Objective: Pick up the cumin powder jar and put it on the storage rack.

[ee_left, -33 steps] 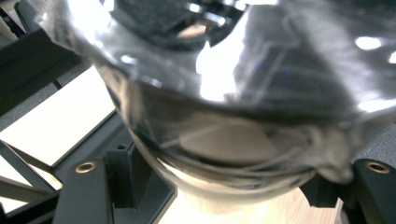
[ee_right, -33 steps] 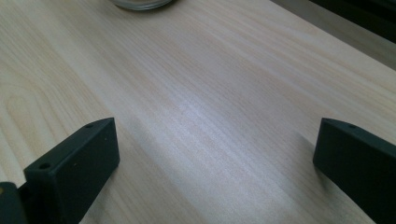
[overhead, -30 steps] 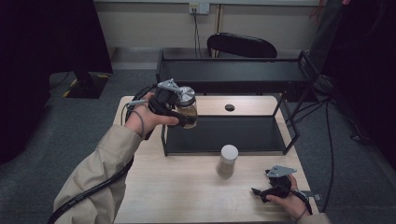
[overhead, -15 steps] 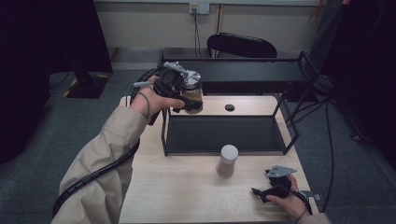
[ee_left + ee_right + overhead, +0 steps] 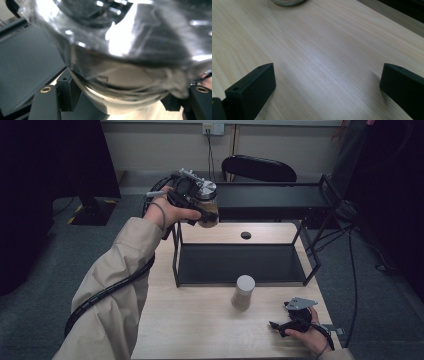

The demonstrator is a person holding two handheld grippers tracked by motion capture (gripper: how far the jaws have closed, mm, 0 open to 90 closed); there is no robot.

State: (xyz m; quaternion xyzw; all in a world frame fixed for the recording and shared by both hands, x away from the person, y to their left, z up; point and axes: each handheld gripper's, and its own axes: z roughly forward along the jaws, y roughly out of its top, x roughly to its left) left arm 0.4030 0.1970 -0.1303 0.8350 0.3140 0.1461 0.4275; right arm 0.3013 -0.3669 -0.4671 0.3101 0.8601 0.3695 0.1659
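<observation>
My left gripper (image 5: 204, 209) is shut on a clear jar (image 5: 209, 215) with a silver lid and brownish contents. It holds the jar in the air at the left end of the black rack's top shelf (image 5: 270, 200). In the left gripper view the jar (image 5: 125, 50) sits close up and blurred between the two black jaws of that gripper (image 5: 120, 100). A second jar (image 5: 244, 291) with a white lid stands on the wooden table (image 5: 200, 330) in front of the rack. My right gripper (image 5: 280, 326) rests open on the table at the front right, with bare wood between its jaws (image 5: 327, 87).
The rack's lower shelf (image 5: 240, 262) is dark and bare. A small round hole (image 5: 245, 235) marks the tabletop behind it. A black chair (image 5: 257, 169) stands beyond the table. The white-lidded jar's base (image 5: 287, 2) shows at the top of the right gripper view.
My left hand has lifted the jar upward and toward the rack's top shelf. The right gripper and the white-lidded jar have stayed in place.
</observation>
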